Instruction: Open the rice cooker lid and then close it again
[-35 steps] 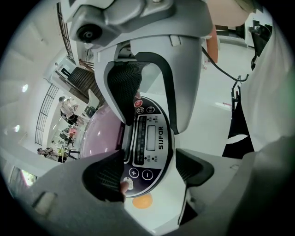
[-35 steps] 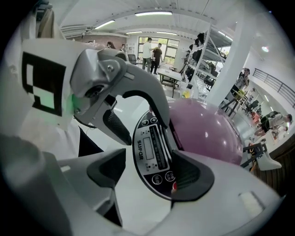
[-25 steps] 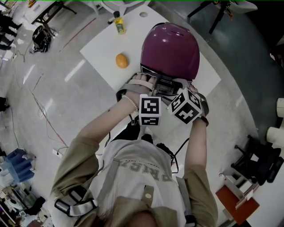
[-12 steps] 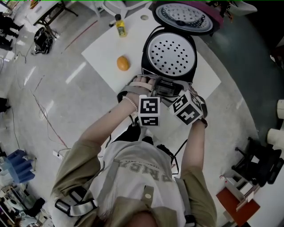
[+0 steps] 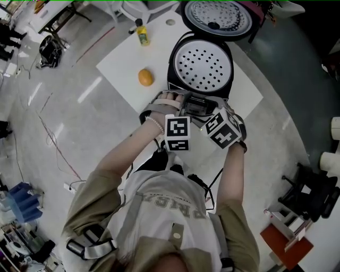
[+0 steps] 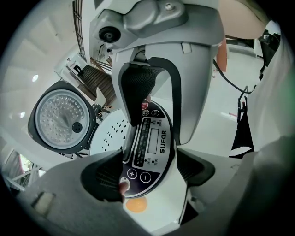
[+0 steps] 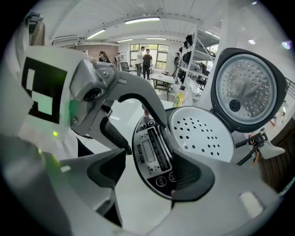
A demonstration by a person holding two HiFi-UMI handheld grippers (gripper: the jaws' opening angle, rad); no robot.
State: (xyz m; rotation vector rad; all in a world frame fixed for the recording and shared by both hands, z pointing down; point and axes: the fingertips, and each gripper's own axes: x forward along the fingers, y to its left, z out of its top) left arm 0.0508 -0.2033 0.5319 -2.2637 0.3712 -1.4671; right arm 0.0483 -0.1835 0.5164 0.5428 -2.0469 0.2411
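Observation:
The rice cooker (image 5: 204,66) stands on the white table (image 5: 125,58) with its purple lid (image 5: 215,16) swung up and back, so the perforated inner plate (image 7: 200,133) is bare. Both grippers sit at the cooker's front, over the control panel (image 5: 196,104). My left gripper (image 6: 150,170) is open, with its jaws straddling the panel (image 6: 150,143). My right gripper (image 7: 150,171) is open too, the panel (image 7: 154,154) lying between its pads. One finger (image 6: 138,92) of the right gripper rests by the panel's top edge, near the lid latch.
An orange (image 5: 145,77) lies on the table left of the cooker, and a yellow bottle (image 5: 141,34) stands farther back. The table's front edge runs just under the grippers. A black cable hangs down in front of the person. People stand far off in the room.
The purple lid, shut a second ago, has sprung up and back, baring the perforated plate. Both grippers have stayed at the cooker's front.

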